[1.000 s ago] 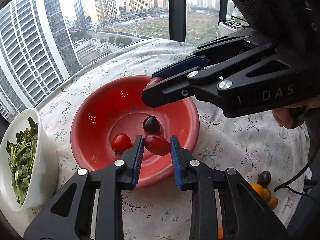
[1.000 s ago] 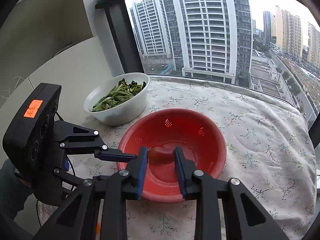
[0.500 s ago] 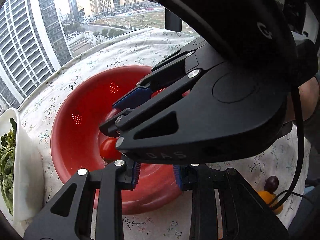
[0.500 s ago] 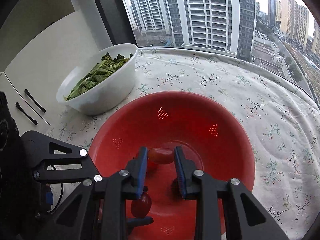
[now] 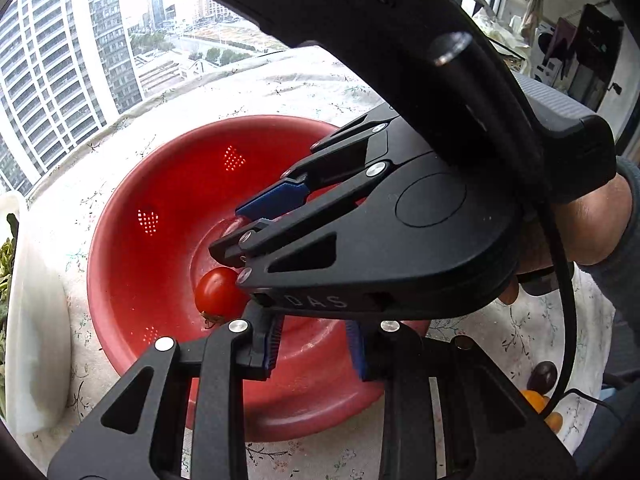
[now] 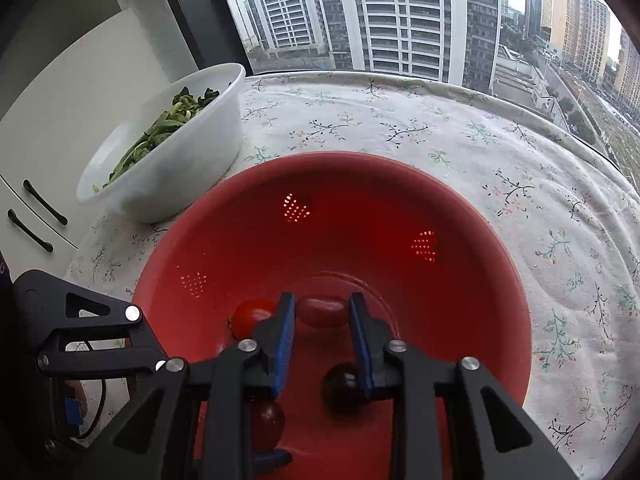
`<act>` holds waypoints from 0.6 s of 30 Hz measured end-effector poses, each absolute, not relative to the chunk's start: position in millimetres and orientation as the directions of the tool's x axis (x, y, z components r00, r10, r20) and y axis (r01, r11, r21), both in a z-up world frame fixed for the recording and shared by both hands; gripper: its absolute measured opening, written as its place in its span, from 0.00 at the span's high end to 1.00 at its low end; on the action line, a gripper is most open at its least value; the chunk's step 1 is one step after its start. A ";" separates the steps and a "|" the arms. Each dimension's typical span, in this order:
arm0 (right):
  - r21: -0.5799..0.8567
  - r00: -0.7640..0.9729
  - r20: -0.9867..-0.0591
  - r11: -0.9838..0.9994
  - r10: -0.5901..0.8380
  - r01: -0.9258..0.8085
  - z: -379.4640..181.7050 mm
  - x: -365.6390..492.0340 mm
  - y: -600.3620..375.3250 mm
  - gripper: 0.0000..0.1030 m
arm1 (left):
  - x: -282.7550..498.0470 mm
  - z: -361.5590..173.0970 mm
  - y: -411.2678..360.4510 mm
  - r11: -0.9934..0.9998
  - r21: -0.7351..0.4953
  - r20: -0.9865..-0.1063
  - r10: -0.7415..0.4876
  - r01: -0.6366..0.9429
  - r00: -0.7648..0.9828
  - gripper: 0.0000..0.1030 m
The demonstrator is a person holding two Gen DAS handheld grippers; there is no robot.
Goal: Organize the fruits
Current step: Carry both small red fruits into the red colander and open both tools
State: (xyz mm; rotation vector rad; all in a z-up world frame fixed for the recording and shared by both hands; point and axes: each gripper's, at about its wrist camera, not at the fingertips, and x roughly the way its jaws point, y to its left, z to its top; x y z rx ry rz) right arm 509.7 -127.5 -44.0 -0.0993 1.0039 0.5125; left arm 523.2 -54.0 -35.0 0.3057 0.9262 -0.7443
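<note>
A red colander (image 6: 360, 208) (image 5: 160, 184) sits on the flowered tablecloth. My right gripper (image 6: 322, 322) is low inside it, shut on an oblong red tomato (image 6: 322, 310). My left gripper (image 5: 314, 342) reaches in beneath the right one, which hides its tips in the left wrist view. In the right wrist view those tips are shut on a dark red tomato (image 6: 267, 420). A round red tomato (image 5: 216, 292) (image 6: 252, 316) and a dark purple one (image 6: 344, 388) lie loose on the colander's floor.
A white bowl (image 6: 188, 148) (image 5: 32, 320) of green leaves stands against the colander's left side. On the cloth to the right lie a dark fruit (image 5: 542, 376) and orange ones (image 5: 534, 400). The window runs along the table's far edge. A hand (image 5: 580, 232) holds the right gripper.
The right gripper came down into the colander with its tomato and now crosses over the left gripper, covering most of the left wrist view. The left gripper sank closer to the colander.
</note>
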 end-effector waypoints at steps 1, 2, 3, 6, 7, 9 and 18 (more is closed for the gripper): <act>0.153 0.429 -0.826 0.878 0.365 -0.453 -45.0 510.0 -128.3 0.71 | 524.6 -35.0 -53.4 0.717 -0.073 -0.810 -0.448 0.694 0.378 0.75; 0.158 0.427 -0.826 0.879 0.367 -0.450 -46.3 510.8 -129.0 0.71 | 526.9 -35.1 -51.4 0.719 -0.076 -0.809 -0.450 0.691 0.379 0.75; 0.162 0.427 -0.825 0.879 0.370 -0.449 -47.3 511.4 -129.6 0.71 | 528.9 -35.2 -50.0 0.721 -0.080 -0.808 -0.451 0.688 0.378 0.75; 0.162 0.427 -0.824 0.877 0.373 -0.453 -48.3 510.0 -129.2 0.71 | 532.4 -35.1 -47.5 0.722 -0.087 -0.808 -0.455 0.686 0.375 0.75; 0.164 0.425 -0.824 0.875 0.376 -0.455 -48.5 509.6 -128.7 0.71 | 533.1 -37.9 -52.1 0.724 -0.089 -0.808 -0.454 0.684 0.376 0.72; 0.168 0.425 -0.822 0.874 0.379 -0.456 -49.0 508.7 -128.6 0.70 | 532.3 -40.2 -54.4 0.731 -0.093 -0.806 -0.454 0.676 0.380 0.60; 0.202 0.441 -0.795 0.868 0.416 -0.454 -40.0 501.8 -134.8 0.61 | 526.2 -30.9 -47.4 0.725 -0.095 -0.788 -0.473 0.682 0.394 0.47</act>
